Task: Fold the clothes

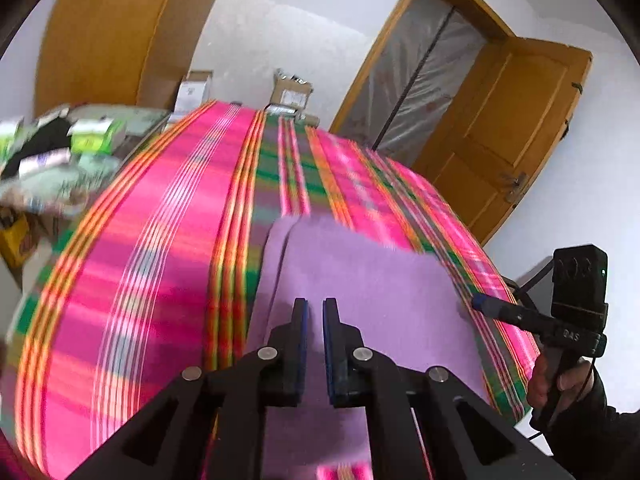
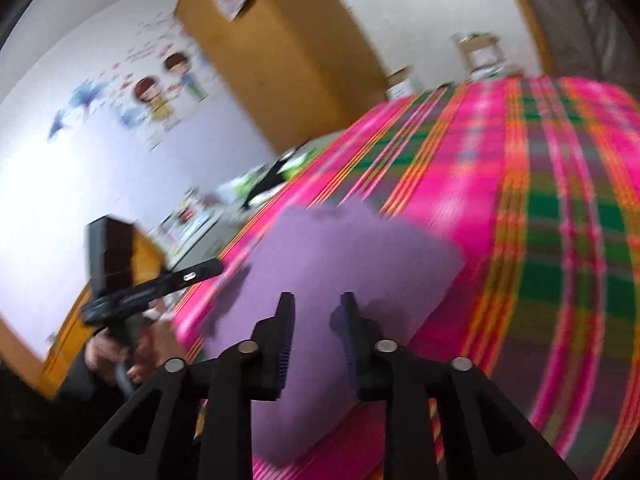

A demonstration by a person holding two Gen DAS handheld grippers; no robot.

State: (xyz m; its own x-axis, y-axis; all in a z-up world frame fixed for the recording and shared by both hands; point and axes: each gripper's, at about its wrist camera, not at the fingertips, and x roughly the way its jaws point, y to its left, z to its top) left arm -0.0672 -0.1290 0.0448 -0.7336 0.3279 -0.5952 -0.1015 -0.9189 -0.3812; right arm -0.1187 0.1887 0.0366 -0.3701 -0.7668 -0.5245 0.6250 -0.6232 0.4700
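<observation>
Over the purple cloth (image 1: 372, 292), left hand-held gripper (image 1: 315, 306) nearly closed, seemingly empty; right hand-held gripper (image 2: 318, 300) parted.

Plaid bedspread (image 1: 160, 240), open wooden door (image 1: 508, 128) (cartoon wall stickers (image 2: 168, 80)).

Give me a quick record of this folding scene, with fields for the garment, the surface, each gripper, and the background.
garment: purple cloth, folded, lying flat
surface: pink, green and orange plaid cover under the cloth
left gripper: jaws nearly together above the cloth, nothing visibly between them
right gripper: jaws apart over the cloth, nothing gripped
background: wooden door standing open, cardboard boxes by the white wall, cartoon stickers on the wall
</observation>
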